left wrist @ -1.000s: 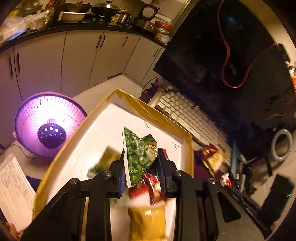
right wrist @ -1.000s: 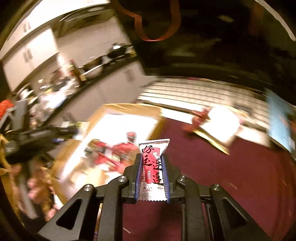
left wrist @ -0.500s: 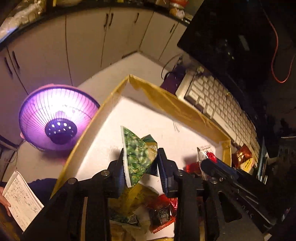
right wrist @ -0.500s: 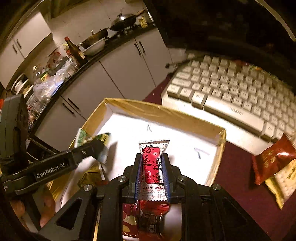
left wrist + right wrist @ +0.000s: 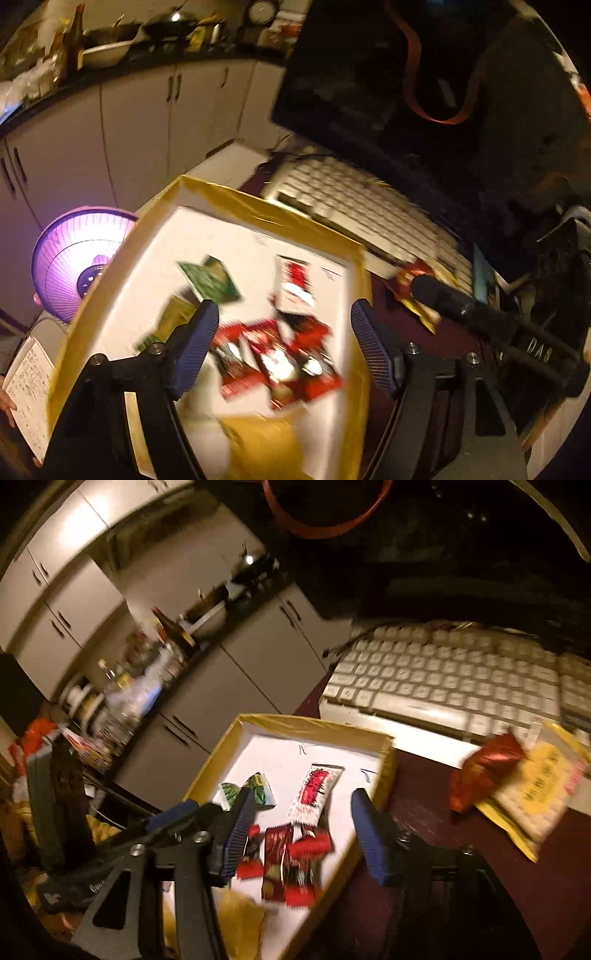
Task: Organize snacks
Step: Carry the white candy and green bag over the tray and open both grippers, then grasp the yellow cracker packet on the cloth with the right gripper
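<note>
A shallow white box with a yellow rim (image 5: 258,210) (image 5: 314,725) holds the snacks. A green pea packet (image 5: 210,280) (image 5: 258,794) and a red-and-white bar packet (image 5: 295,284) (image 5: 316,794) lie loose on its floor. Several red packets (image 5: 277,362) (image 5: 291,864) and a yellow one (image 5: 266,443) lie nearer me. My left gripper (image 5: 284,332) hangs over the box, jaws opening wide, nothing between the pads. My right gripper (image 5: 301,823) is likewise opening and empty above the box. A red pouch (image 5: 484,768) and a yellow packet (image 5: 535,794) lie outside on the maroon mat.
A white keyboard (image 5: 443,679) lies just behind the box, with a dark monitor (image 5: 369,92) and an orange cable behind it. A purple-lit round heater (image 5: 77,266) stands on the floor to the left. A hand holds a sheet of paper (image 5: 26,391). Kitchen cabinets line the back.
Both grippers have opened wide. The green packet left the left jaws and the red-and-white bar left the right jaws; both now lie in the box. Both views have pulled back.
</note>
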Demonstrator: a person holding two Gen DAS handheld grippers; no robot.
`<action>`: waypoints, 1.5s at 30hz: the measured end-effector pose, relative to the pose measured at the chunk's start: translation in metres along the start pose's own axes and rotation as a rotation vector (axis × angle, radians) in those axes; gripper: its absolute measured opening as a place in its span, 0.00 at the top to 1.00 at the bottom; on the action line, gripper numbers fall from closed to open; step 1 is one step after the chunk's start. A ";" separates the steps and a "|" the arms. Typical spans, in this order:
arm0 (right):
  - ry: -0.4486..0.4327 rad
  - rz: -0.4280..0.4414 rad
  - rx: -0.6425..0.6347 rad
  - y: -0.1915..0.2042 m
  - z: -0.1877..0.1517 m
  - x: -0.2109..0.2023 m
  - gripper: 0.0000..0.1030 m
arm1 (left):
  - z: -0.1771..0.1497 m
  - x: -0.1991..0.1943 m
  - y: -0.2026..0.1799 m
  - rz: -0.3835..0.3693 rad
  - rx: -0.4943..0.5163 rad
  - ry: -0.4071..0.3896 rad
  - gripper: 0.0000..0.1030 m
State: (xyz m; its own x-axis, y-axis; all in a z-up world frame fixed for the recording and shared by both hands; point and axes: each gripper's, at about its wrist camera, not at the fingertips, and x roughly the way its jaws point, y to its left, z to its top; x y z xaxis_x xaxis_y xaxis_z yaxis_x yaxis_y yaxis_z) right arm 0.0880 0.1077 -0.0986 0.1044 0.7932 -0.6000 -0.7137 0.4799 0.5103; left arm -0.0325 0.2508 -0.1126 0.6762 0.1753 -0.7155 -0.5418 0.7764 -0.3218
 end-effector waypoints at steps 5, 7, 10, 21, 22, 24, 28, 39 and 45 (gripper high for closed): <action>-0.062 -0.011 0.095 -0.046 -0.027 -0.054 0.37 | -0.024 -0.004 -0.035 -0.104 0.010 0.009 0.28; -0.088 -0.031 0.152 -0.074 -0.038 -0.074 0.37 | -0.031 -0.002 -0.048 -0.131 0.015 0.024 0.28; -0.121 -0.091 0.228 -0.111 -0.044 -0.094 0.37 | -0.042 0.001 -0.071 -0.175 0.044 0.035 0.28; -0.022 -0.307 0.324 -0.161 -0.007 -0.031 0.37 | -0.053 -0.002 -0.083 -0.151 0.059 0.038 0.28; -0.010 -0.308 0.338 -0.162 -0.009 -0.025 0.37 | -0.053 -0.002 -0.081 -0.150 0.055 0.034 0.28; 0.005 -0.318 0.323 -0.158 -0.008 -0.013 0.38 | -0.054 0.000 -0.078 -0.140 0.044 0.032 0.28; -0.014 -0.389 0.299 -0.148 -0.005 0.002 0.37 | -0.054 0.002 -0.077 -0.138 0.044 0.036 0.28; -0.082 -0.332 0.269 -0.132 -0.008 -0.022 0.79 | -0.057 0.002 -0.084 -0.146 0.044 0.029 0.28; -0.111 -0.220 0.322 -0.127 -0.036 -0.072 0.81 | -0.054 0.005 -0.099 -0.138 0.096 0.032 0.28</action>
State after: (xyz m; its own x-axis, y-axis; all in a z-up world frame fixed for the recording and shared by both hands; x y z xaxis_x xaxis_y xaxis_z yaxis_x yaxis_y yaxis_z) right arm 0.1466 -0.0238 -0.1423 0.3166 0.6859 -0.6553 -0.4146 0.7214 0.5548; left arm -0.0029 0.1419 -0.1180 0.7238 0.0444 -0.6886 -0.3933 0.8465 -0.3589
